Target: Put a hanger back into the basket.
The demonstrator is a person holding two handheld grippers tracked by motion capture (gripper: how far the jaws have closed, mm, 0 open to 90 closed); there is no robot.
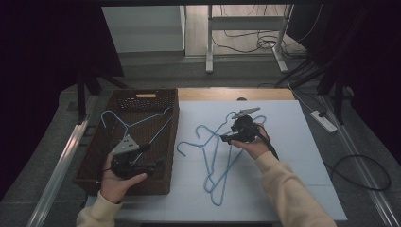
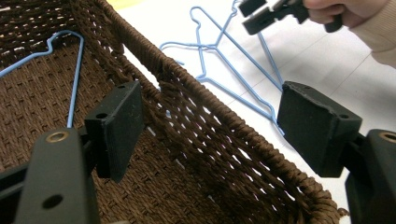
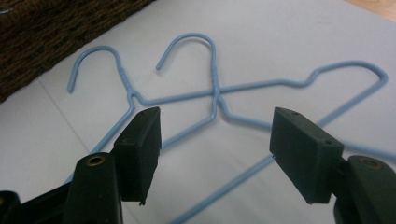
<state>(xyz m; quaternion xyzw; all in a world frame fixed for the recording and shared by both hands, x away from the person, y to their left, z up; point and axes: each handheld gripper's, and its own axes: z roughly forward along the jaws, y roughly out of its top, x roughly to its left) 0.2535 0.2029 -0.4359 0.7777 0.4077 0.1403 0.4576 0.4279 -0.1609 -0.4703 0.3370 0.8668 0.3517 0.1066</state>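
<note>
A blue wire hanger (image 1: 137, 124) (image 2: 74, 79) lies inside a brown woven basket (image 1: 170, 142) (image 2: 224, 135) at the left of the table. Two more blue hangers (image 1: 215, 156) (image 2: 224, 70) lie crossed on the white mat (image 1: 283, 142). My left gripper (image 1: 153, 156) (image 2: 210, 126) is open and empty, its jaws straddling the basket's right wall. The right gripper (image 1: 226, 132) (image 3: 217, 140) is open too. It hovers just above the crossing necks of the two mat hangers, whose hooks (image 3: 100, 51) (image 3: 205, 46) point away from it.
The basket's corner (image 3: 56, 28) lies just beyond the hooks. The right gripper (image 2: 261, 14) shows far off in the left gripper view. A power strip (image 1: 324, 120) and cables lie on the floor at right; a metal frame (image 1: 246, 23) stands behind the table.
</note>
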